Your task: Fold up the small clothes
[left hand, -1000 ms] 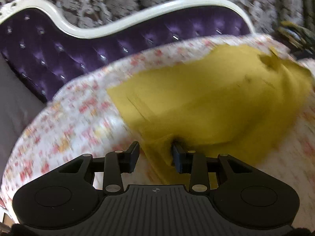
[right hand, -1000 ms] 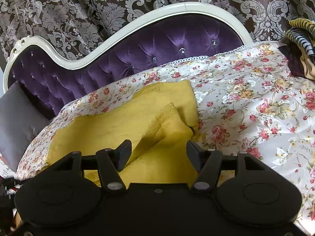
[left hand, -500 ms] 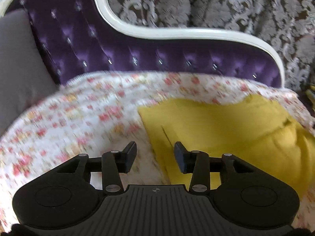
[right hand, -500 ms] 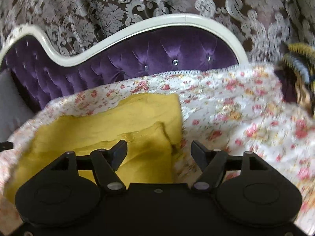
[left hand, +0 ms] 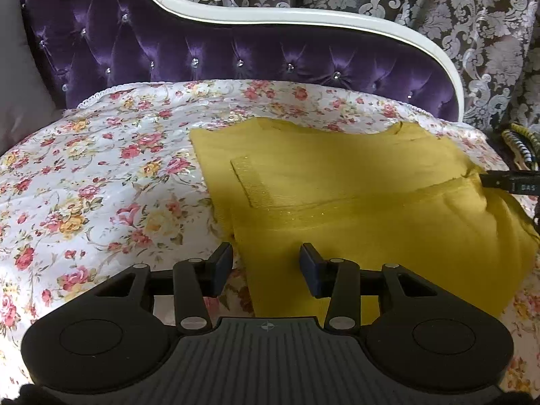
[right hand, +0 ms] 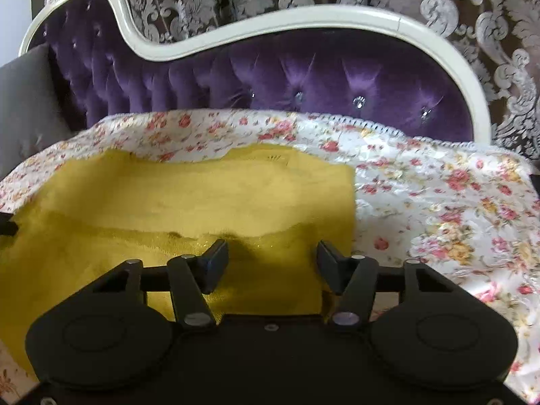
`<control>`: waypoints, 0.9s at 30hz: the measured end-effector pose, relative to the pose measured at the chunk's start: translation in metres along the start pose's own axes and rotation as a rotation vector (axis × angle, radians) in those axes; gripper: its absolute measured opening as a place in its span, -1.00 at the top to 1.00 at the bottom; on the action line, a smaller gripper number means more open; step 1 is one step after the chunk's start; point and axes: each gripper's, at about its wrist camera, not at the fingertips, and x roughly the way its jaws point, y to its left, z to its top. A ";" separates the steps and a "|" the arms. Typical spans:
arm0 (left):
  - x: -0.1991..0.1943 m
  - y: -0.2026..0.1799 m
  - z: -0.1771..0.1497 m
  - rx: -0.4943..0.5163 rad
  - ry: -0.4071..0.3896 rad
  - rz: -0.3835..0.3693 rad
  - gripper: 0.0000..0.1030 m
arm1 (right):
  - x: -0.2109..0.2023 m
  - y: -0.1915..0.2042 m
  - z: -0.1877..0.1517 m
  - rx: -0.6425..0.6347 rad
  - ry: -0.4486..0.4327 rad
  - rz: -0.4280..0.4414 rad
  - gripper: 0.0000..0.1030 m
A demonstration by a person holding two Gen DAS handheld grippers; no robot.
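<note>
A mustard-yellow garment (left hand: 337,182) lies folded flat on the floral sheet (left hand: 101,185), a ribbed, glittery hem band across its top layer. My left gripper (left hand: 266,256) hovers open over the garment's near left edge; no cloth is pinched between its pads. In the right wrist view the same garment (right hand: 202,195) fills the left half. My right gripper (right hand: 272,253) is over its near right corner with jaws closing; cloth lies below the gap and the pads do not press on it. One right fingertip (left hand: 509,184) pokes in at the garment's right edge.
The sheet covers a purple tufted sofa back (left hand: 236,50) with a white curved frame (right hand: 303,17). A grey cushion (left hand: 17,84) leans at the left end. A striped black-and-yellow item (left hand: 519,141) lies off the right end. Patterned curtains hang behind.
The left gripper let go of the yellow cloth it pinched and drew back to the left edge. Both views rolled level. The right jaws widened, then narrowed.
</note>
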 end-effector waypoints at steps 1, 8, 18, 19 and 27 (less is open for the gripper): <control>0.001 0.001 0.000 -0.005 0.001 -0.003 0.17 | 0.002 -0.001 -0.001 0.004 0.009 0.004 -0.09; 0.006 -0.003 0.004 0.001 -0.042 -0.009 0.72 | 0.003 -0.009 -0.004 0.052 0.026 0.027 0.71; -0.021 -0.013 0.003 0.001 -0.168 0.011 0.90 | -0.019 -0.016 0.000 0.152 -0.041 0.082 0.79; -0.027 -0.012 0.006 -0.003 -0.186 0.013 0.90 | -0.025 -0.017 0.004 0.160 -0.063 0.086 0.79; -0.037 -0.005 0.057 -0.004 -0.305 0.049 0.90 | -0.034 -0.027 0.060 0.164 -0.190 0.072 0.80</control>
